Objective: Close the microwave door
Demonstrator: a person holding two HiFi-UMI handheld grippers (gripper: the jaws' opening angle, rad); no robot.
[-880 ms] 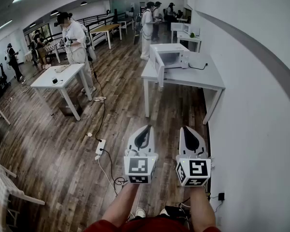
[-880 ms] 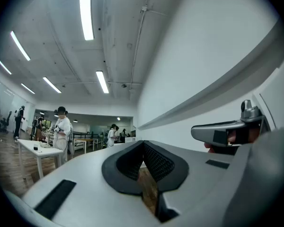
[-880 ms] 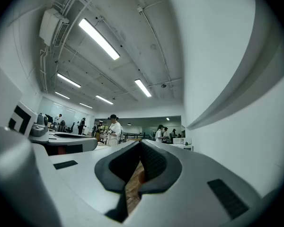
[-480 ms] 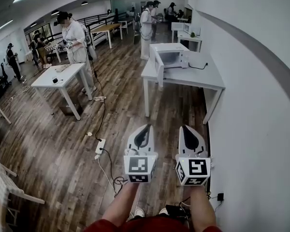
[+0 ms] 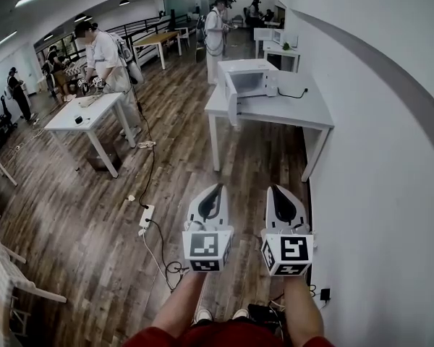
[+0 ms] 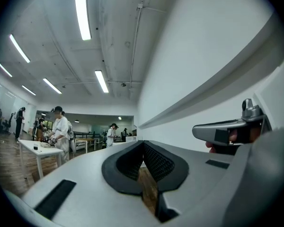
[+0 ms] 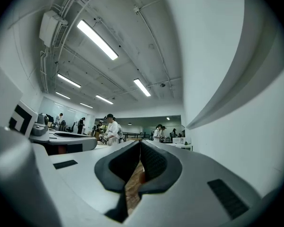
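A white microwave (image 5: pixel 249 78) stands on a white table (image 5: pixel 296 112) against the right wall, well ahead of me. Its door (image 5: pixel 232 101) hangs open toward the left front. My left gripper (image 5: pixel 216 191) and right gripper (image 5: pixel 276 190) are held side by side over the wooden floor, far short of the table. In both gripper views the jaws meet at their tips with nothing between them: left gripper (image 6: pixel 143 142), right gripper (image 7: pixel 140 143). The microwave is hidden behind the jaws in both gripper views.
Another white table (image 5: pixel 87 114) stands at the left with a person (image 5: pixel 105 56) working at it. More people (image 5: pixel 215 27) stand beyond the microwave table. A power strip and cables (image 5: pixel 145 219) lie on the floor to my left. The white wall (image 5: pixel 376 143) runs along my right.
The whole scene has shifted slightly: the microwave table sits a little higher and further left in the head view. Both grippers keep their places side by side, still shut.
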